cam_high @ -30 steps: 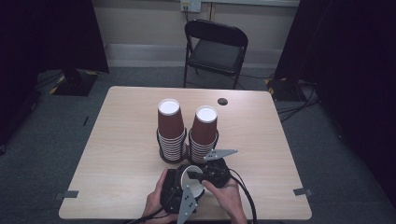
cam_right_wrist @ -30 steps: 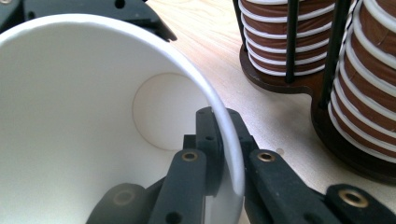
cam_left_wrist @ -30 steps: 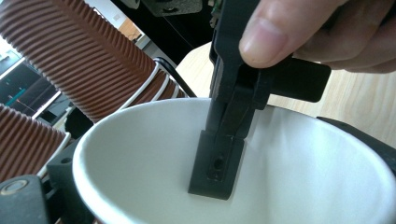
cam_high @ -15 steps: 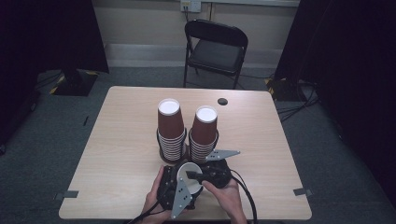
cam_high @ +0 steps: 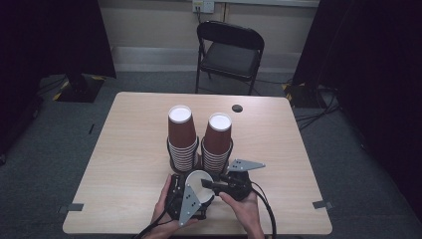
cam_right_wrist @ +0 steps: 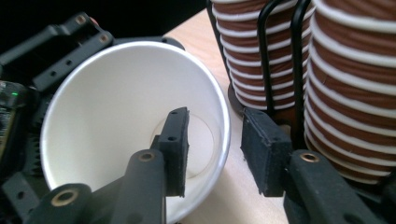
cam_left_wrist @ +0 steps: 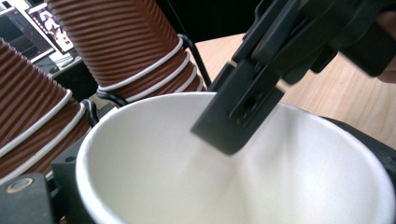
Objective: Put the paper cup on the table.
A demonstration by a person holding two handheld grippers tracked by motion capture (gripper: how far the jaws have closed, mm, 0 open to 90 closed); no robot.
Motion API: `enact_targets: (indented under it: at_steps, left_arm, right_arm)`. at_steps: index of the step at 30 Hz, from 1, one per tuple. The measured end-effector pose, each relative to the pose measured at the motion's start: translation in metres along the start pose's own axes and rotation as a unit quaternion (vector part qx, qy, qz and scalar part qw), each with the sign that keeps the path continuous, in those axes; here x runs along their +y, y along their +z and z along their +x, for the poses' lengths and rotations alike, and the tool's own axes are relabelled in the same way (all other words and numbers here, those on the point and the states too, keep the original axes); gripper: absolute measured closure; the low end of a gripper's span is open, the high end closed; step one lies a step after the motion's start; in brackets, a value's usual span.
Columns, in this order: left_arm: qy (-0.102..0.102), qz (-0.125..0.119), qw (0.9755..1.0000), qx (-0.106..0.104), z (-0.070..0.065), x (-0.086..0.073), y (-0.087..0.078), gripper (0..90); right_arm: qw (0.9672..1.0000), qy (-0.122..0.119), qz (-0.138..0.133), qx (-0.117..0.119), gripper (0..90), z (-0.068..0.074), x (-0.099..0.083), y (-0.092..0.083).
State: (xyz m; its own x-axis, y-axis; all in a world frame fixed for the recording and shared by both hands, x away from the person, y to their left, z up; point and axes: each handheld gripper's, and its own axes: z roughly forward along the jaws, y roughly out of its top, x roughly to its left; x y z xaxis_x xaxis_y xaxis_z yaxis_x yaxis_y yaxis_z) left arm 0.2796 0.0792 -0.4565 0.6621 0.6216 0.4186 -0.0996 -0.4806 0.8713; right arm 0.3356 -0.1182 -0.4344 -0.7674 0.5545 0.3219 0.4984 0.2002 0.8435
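White-lined paper cup (cam_high: 197, 185), empty, mouth tipped toward the right, near table's front edge

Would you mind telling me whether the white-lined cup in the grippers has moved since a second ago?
No, not noticeably: the cup sits at the same spot in front of the two stacks of cups. The right gripper's fingers, straddling its rim, have just been opening.

two cup stacks (cam_high: 199, 144) block ahead – table (cam_high: 124, 164) sides seem free.
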Motion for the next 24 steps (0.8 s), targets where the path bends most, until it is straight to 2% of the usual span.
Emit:
enact_targets:
  at_steps: [1,5,7,8,10,11,14,19,21,24]
  left_arm:
    - [0.0,0.006,1.0,-0.002,0.002,0.0,0.0,6.6]
    - [-0.028,0.007,0.9996,-0.003,0.009,-0.004,0.001,6.5]
    - [-0.037,0.011,0.9993,0.002,0.013,-0.005,0.0,6.5]
    - [-0.042,0.012,0.999,0.001,0.015,-0.005,0.0,6.5]
    - [-0.061,0.004,0.9981,0.0,0.017,-0.007,-0.001,6.5]
    - [-0.075,0.01,0.9971,0.004,0.019,-0.008,-0.002,6.5]
    - [-0.087,0.015,0.9961,0.009,0.022,-0.01,-0.003,6.5]
    - [-0.118,0.014,0.9928,0.014,0.031,-0.014,-0.01,6.4]
    - [-0.129,0.012,0.9915,0.014,0.035,-0.016,-0.013,6.4]
    - [-0.133,0.013,0.9908,0.021,0.04,-0.018,-0.018,6.4]
  right_arm:
    - [0.9999,-0.003,-0.012,-0.004,57.7,0.0,0.0,-0.002]
    - [0.9996,-0.009,-0.024,-0.011,53.9,-0.001,0.0,-0.003]
    - [0.9986,-0.006,-0.051,-0.013,50.9,-0.003,-0.001,-0.005]
    - [0.9986,-0.006,-0.051,-0.013,50.9,-0.003,-0.001,-0.005]
    - [0.9976,-0.003,-0.068,-0.017,49.1,-0.003,-0.002,-0.007]
    - [0.9966,-0.003,-0.079,-0.021,46.6,-0.004,-0.002,-0.009]
    - [0.9959,-0.008,-0.088,-0.021,45.7,-0.005,-0.003,-0.012]
    - [0.9919,-0.017,-0.117,-0.046,41.8,-0.005,-0.008,-0.019]
    - [0.991,-0.018,-0.12,-0.056,40.6,-0.006,-0.011,-0.021]
    - [0.9893,-0.015,-0.126,-0.071,38.1,-0.007,-0.016,-0.025]
